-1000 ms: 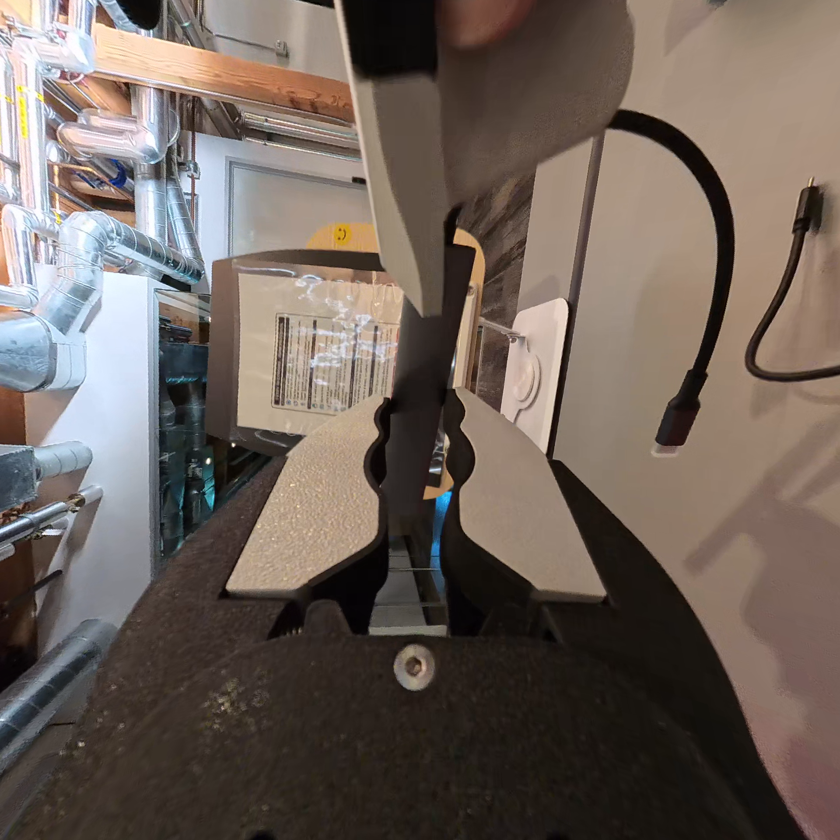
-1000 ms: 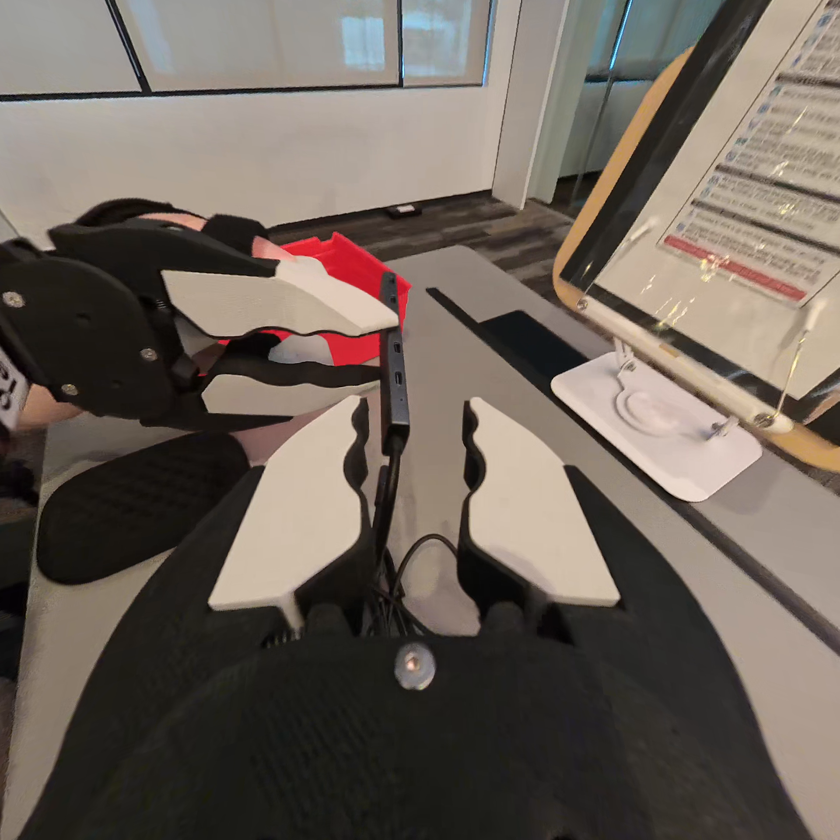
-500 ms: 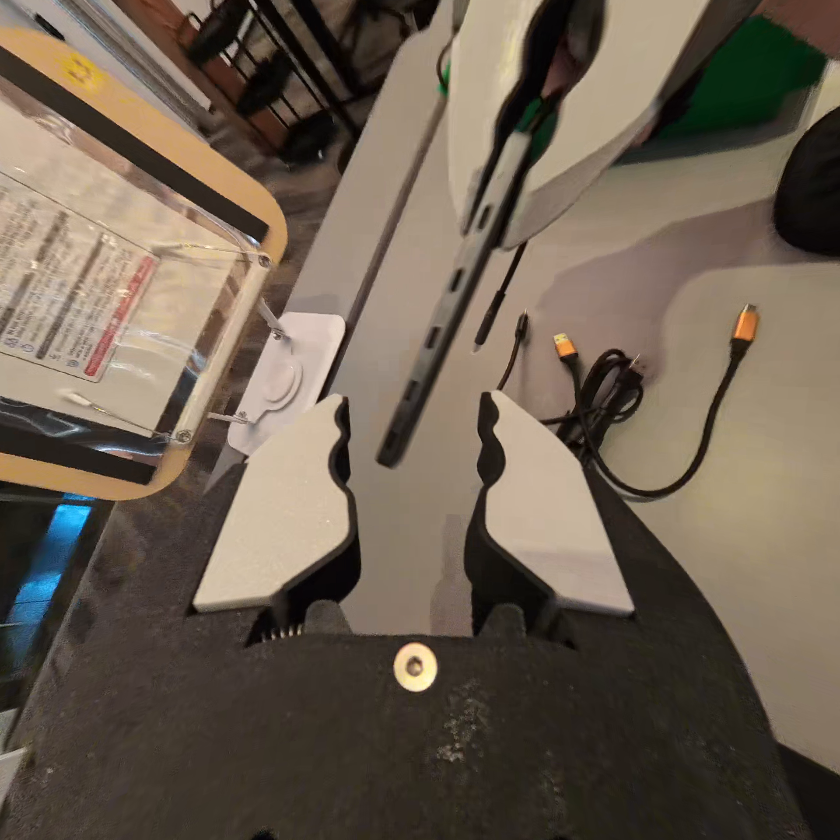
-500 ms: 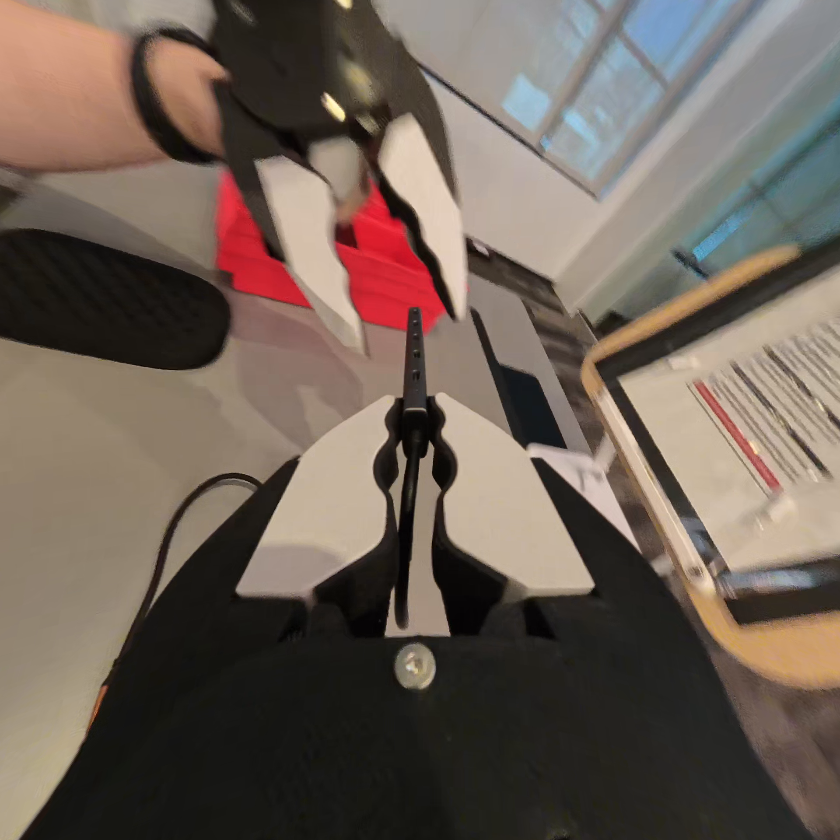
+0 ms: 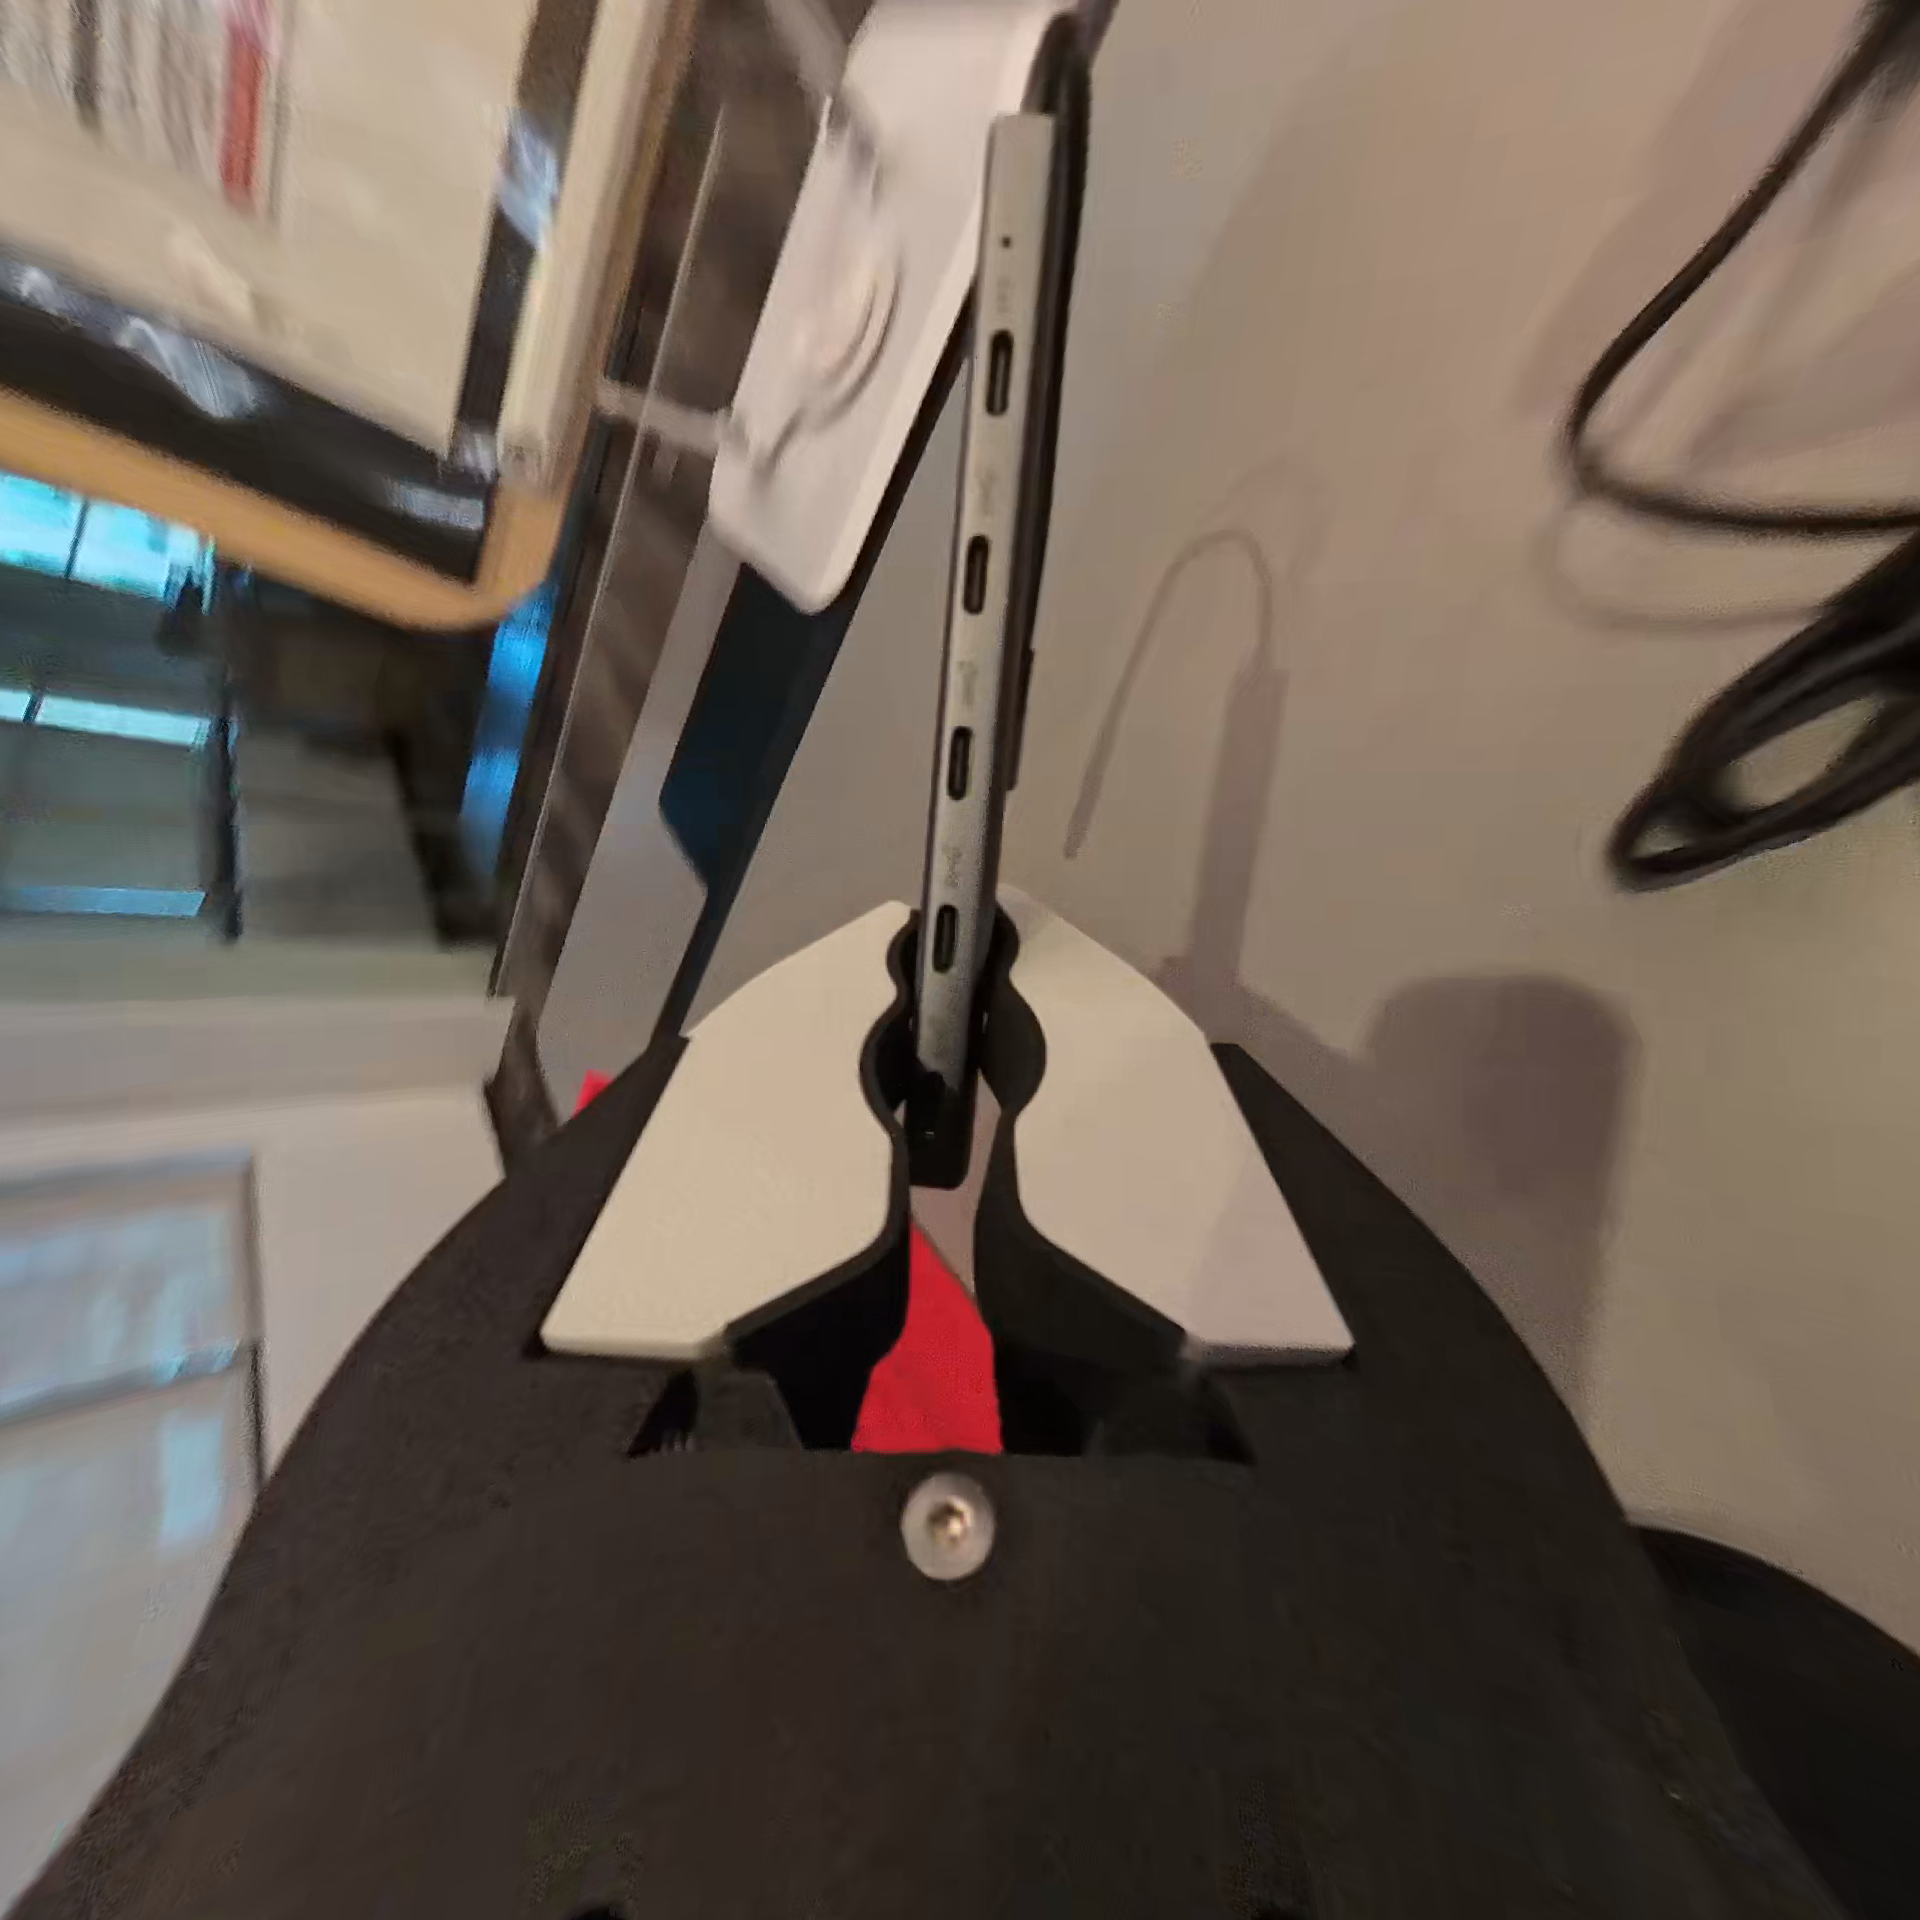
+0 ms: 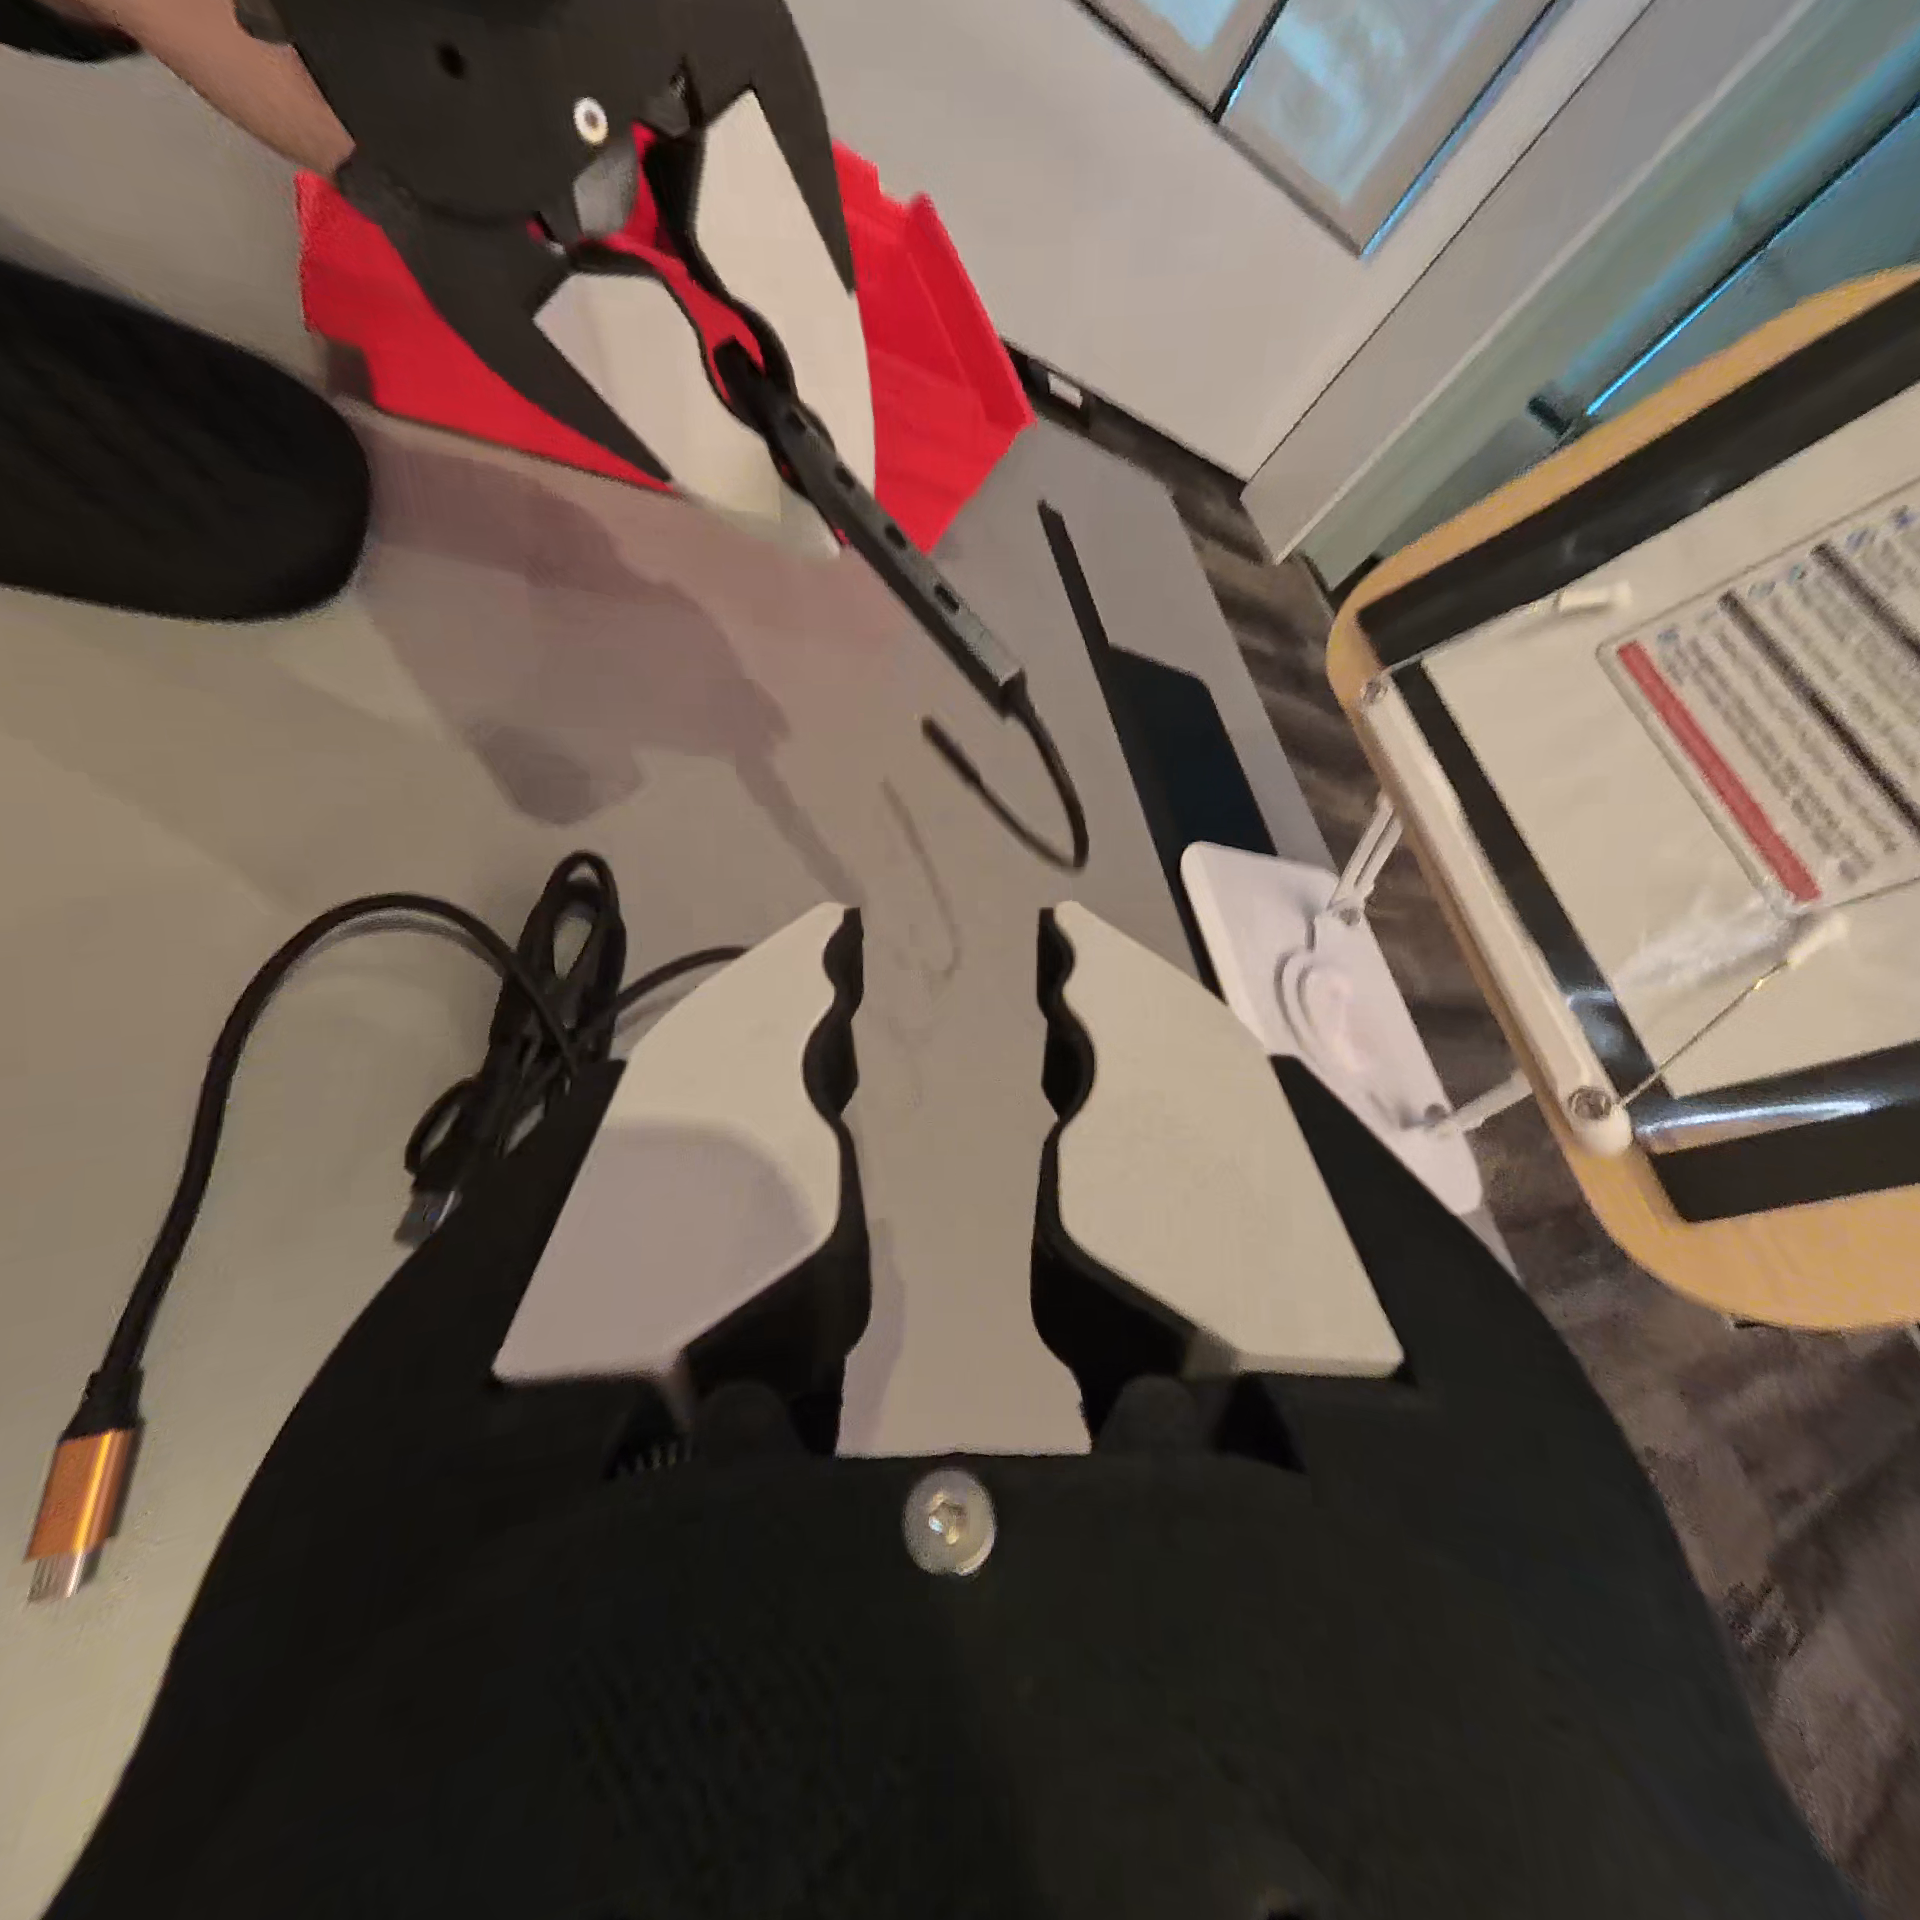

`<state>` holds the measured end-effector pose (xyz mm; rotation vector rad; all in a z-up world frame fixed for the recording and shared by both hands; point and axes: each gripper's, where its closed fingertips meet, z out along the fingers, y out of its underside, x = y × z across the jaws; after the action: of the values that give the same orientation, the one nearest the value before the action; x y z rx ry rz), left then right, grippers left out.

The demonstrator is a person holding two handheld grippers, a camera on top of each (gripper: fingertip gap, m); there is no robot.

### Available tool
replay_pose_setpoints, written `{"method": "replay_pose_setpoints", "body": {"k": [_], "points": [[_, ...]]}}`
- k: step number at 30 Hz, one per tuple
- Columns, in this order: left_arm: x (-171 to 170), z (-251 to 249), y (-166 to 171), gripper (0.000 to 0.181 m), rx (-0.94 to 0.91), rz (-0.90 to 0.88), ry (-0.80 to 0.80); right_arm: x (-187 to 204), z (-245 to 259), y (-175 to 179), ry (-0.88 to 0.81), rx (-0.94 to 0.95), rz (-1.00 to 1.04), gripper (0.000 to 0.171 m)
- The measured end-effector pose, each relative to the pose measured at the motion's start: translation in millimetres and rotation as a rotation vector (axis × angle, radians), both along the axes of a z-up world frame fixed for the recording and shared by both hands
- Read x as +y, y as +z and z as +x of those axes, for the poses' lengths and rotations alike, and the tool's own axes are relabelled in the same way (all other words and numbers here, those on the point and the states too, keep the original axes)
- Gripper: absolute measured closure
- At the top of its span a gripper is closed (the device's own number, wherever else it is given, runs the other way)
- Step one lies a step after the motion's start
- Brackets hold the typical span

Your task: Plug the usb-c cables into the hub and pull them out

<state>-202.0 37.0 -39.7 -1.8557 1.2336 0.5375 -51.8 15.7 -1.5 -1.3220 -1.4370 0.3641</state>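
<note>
Half a second ago the right gripper pinched the hub's tail and the left gripper was spread; now the hold has swapped, and the grey USB-C hub sits clamped between the left gripper's pressed fingertips while the right one's jaws stand spread with only bare table between them. Seen from the left wrist, the hub's long axis runs straight out along the fingers, its row of ports facing the camera and its far end pointing away. From the right wrist it slants above the grey table, held clear of the surface, its short black pigtail cable looping down from the free end. A red bin stands at the table's far edge behind the left gripper; its contents cannot be made out. Near the table's left edge lie loose black cables, one ending in an orange-collared plug.
</note>
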Motion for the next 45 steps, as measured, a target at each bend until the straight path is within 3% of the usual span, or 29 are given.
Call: {"method": "replay_pose_setpoints", "body": {"k": [5, 8, 10, 16, 21, 24, 26, 31, 40, 45], "points": [[7.1, -43.0, -37.7, 0.173, 0.184, 0.005, 0.199, -12.7, 1.7, -22.4, 0.053, -0.076, -0.123, 0.142], [2.5, -50.9, -64.0, 0.173, 0.324, -0.021, 0.193, -18.7, 3.7, -40.1, 0.066, -0.163, -0.170, 0.142], [-2.6, -50.3, -83.4, 0.173, 0.318, -0.074, 0.181, -25.4, 5.8, -53.0, 0.089, -0.201, -0.242, 0.142], [-25.6, -31.2, -114.1, 0.165, 0.041, -0.333, 0.146, -27.9, 18.2, -99.2, 0.086, -0.325, -0.413, 0.142], [-45.9, -11.9, -109.3, 0.128, -0.236, -0.531, 0.109, -19.5, 9.7, -136.4, 0.078, -0.427, -0.411, 0.142], [-50.9, -12.5, -96.5, 0.123, -0.289, -0.505, 0.099, -20.5, 1.1, -148.5, 0.102, -0.460, -0.388, 0.145], [-54.6, -12.0, -86.6, 0.123, -0.329, -0.479, 0.090, -25.2, 1.9, -155.1, 0.123, -0.508, -0.410, 0.157], [-69.7, 2.8, -65.3, 0.126, -0.507, -0.466, 0.048, -24.4, 0.9, -122.5, 0.130, -0.413, -0.378, 0.163], [-95.3, 55.0, -40.6, 0.129, -0.923, -0.525, -0.112, -13.8, 2.5, -7.4, 0.015, -0.087, -0.139, 0.163], [-87.9, 66.4, -30.5, 0.136, -1.087, -0.570, -0.091, -6.9, 2.0, 54.3, -0.082, 0.155, -0.041, 0.163]]}}
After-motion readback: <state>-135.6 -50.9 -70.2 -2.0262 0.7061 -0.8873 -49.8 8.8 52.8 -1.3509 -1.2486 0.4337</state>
